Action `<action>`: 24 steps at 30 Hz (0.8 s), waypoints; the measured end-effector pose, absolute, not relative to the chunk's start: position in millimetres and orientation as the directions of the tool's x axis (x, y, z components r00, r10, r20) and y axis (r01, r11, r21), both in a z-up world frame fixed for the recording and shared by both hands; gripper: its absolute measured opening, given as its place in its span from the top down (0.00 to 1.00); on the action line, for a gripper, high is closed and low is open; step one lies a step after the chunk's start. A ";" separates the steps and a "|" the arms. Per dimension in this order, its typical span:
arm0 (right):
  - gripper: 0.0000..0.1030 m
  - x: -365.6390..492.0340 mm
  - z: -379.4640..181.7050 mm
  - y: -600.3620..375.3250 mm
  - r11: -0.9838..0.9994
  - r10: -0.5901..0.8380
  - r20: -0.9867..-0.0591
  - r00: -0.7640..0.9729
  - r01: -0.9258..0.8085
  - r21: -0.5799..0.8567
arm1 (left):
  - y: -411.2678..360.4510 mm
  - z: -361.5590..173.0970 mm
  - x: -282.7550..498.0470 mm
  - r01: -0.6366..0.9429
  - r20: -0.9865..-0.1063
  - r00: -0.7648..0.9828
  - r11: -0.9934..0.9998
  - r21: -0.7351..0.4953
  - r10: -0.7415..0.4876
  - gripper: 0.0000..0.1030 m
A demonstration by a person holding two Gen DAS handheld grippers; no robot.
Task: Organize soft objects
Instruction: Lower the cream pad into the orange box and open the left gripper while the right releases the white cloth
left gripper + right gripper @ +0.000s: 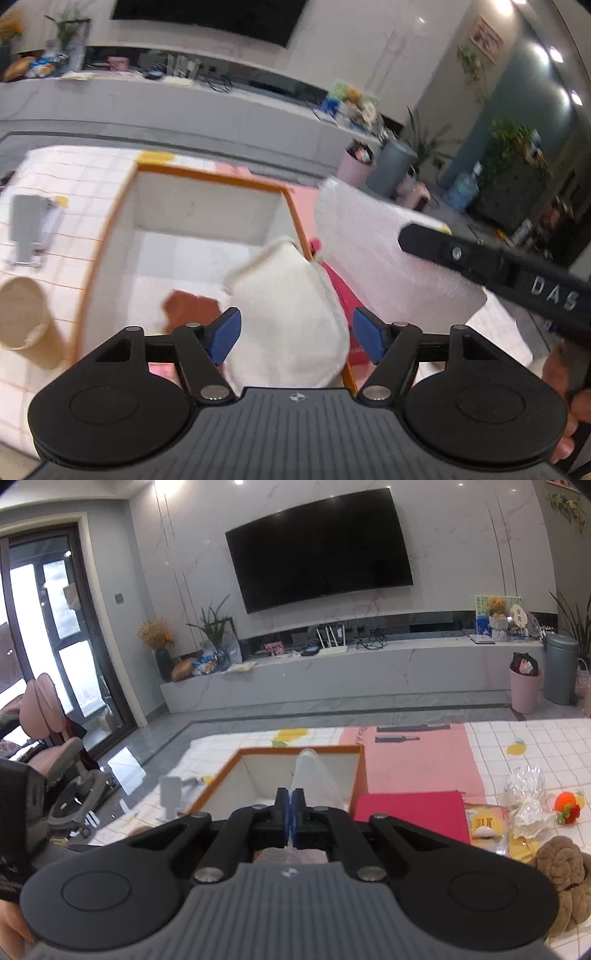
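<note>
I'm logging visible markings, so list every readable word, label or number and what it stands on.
"DAS": raised letters on the right claw's black arm, in the left wrist view.
Yellow packet beside the red folder: print too blurred to read.
Green-framed card on the TV ledge: too small to read.
Nothing else legible.

White towel (291, 306) (folded) over box (207, 206)

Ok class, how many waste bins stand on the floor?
2. A pink bin at the right end of the TV unit, and a taller grey bin just right of it. More may be hidden out of view.
</note>
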State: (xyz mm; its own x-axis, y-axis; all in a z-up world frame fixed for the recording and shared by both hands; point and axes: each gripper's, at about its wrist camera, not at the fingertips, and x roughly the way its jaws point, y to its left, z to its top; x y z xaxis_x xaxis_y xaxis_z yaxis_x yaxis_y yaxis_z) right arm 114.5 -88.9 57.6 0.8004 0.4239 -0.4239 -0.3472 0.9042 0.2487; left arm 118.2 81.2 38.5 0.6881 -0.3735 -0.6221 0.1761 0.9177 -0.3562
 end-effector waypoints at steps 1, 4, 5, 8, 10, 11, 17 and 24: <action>1.00 113.7 62.6 -87.6 0.899 0.435 -0.423 0.795 -0.357 0.253 | 86.6 44.7 114.0 0.158 -0.621 0.701 0.925 -0.346 -0.352 0.19; 1.00 110.7 76.3 -78.9 0.884 0.467 -0.416 0.781 -0.390 0.259 | 101.2 58.3 100.1 0.110 -0.628 0.726 0.949 -0.296 -0.280 0.18; 1.00 110.1 80.1 -74.4 0.878 0.477 -0.415 0.775 -0.402 0.260 | 105.7 60.1 96.1 0.094 -0.634 0.729 0.955 -0.281 -0.258 0.18; 1.00 114.2 85.7 -56.6 0.853 0.522 -0.433 0.735 -0.447 0.269 | 120.7 63.6 86.3 0.051 -0.635 0.741 0.960 -0.274 -0.220 0.18; 1.00 122.8 79.8 -41.6 0.855 0.517 -0.483 0.707 -0.452 0.255 | 131.2 63.1 81.1 0.031 -0.634 0.743 0.957 -0.289 -0.215 0.18; 1.00 128.3 73.2 -33.0 0.871 0.484 -0.520 0.704 -0.442 0.212 | 134.9 61.9 78.7 0.026 -0.633 0.743 0.955 -0.296 -0.217 0.18; 1.00 162.6 5.9 -10.2 0.941 0.231 -0.708 0.667 -0.338 -0.011 | 155.9 60.9 76.5 -0.005 -0.614 0.762 0.947 -0.321 -0.205 0.18; 0.76 167.7 -12.9 -3.7 0.930 0.093 -0.720 0.688 -0.318 -0.183 | 164.6 55.3 81.0 -0.016 -0.625 0.748 0.935 -0.354 -0.223 0.18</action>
